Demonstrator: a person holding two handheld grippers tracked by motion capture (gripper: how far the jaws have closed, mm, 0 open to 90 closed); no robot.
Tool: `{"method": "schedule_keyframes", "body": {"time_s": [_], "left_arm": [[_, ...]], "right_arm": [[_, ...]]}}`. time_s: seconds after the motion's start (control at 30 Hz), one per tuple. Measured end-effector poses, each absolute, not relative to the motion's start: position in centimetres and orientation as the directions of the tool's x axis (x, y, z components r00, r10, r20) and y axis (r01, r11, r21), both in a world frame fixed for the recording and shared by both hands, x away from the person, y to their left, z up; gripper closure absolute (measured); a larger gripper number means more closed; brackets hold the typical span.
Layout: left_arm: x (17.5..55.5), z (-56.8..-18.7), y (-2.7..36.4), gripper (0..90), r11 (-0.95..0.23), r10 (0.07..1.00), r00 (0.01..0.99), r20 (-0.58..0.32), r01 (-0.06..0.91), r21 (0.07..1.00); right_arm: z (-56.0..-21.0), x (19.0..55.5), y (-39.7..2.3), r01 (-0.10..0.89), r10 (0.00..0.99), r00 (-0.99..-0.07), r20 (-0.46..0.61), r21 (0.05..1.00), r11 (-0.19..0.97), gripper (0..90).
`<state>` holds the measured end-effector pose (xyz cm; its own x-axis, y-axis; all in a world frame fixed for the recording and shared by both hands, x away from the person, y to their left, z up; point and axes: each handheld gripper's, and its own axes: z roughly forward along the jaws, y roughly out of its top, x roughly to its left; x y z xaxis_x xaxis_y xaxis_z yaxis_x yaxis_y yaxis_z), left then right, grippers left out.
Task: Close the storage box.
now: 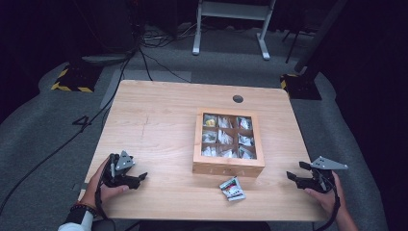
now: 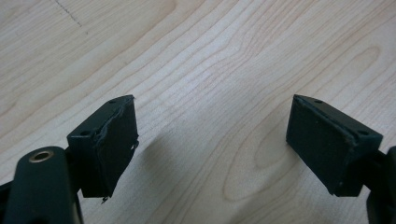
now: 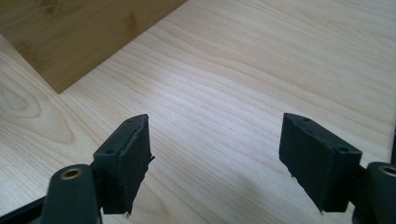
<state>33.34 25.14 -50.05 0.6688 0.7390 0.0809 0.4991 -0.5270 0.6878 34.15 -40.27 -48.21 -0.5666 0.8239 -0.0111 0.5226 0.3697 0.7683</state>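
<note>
Tongs spread and empty in both our hands: left tongs [image 1: 139,177] and right tongs [image 1: 294,172] rest on the desk [image 1: 159,115]. Between them, nearer the right, lies the tea-bag packet [image 1: 232,188], just before the wooden tea box [image 1: 228,141].

Table [image 1: 159,120] left half is bare wood, free passage there. Wooden compartment box [image 1: 228,139] blocks centre-right. Small packet [image 1: 232,188] lies just in front of the box, apart from it. Bare lanes run from left gripper [image 1: 140,177] and right gripper [image 1: 294,171] toward the packet; both have jaws spread, nothing between them.
</note>
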Motion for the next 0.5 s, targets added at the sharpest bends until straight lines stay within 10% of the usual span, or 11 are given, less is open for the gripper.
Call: {"method": "schedule_keyframes", "body": {"time_s": [0.5], "left_arm": [[33.3,-50.5,26.1,15.8,-0.423,0.799,0.601,-0.022,0.587,0.691]], "right_arm": [[-50.3,33.0,-42.4,0.589,0.867,-0.496,0.048,0.753,0.295,25.0]]}}
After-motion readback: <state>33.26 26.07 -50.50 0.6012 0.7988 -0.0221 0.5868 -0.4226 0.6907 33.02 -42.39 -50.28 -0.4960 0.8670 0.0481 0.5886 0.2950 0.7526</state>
